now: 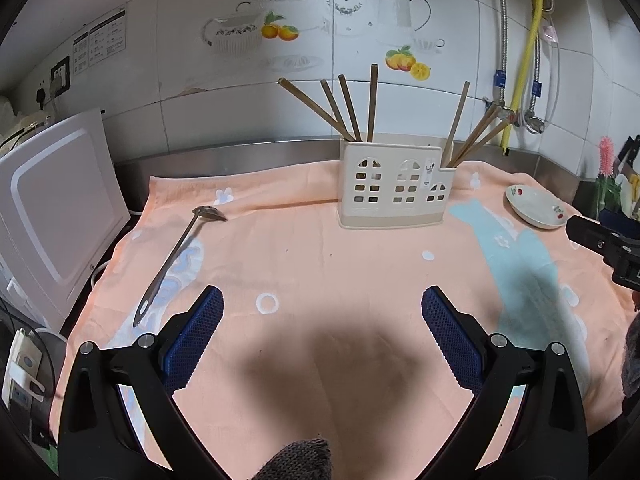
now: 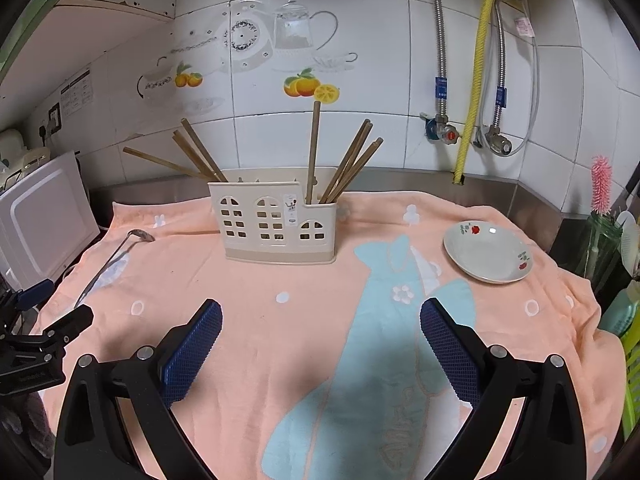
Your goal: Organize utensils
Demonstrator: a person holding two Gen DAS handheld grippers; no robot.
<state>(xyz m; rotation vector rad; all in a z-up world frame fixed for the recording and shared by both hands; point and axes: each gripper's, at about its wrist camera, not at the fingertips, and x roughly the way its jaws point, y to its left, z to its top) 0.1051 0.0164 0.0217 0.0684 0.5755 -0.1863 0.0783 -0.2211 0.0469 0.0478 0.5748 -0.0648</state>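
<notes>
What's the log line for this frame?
left gripper: open, empty | right gripper: open, empty | ladle: on cloth | chopsticks: in holder

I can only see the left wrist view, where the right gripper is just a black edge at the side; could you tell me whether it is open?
Observer: Yes, the right gripper is open, with nothing between its fingers. It is above the blue fish on the towel.
Operator: Thank you. Is the plate empty? My view cuts off its near edge.
Observer: The plate is empty, and its whole rim shows. It lies on the towel, apart from the holder.
Operator: What lies to the right of the plate?
Observer: A green plastic crate stands past the towel's right edge.
</notes>
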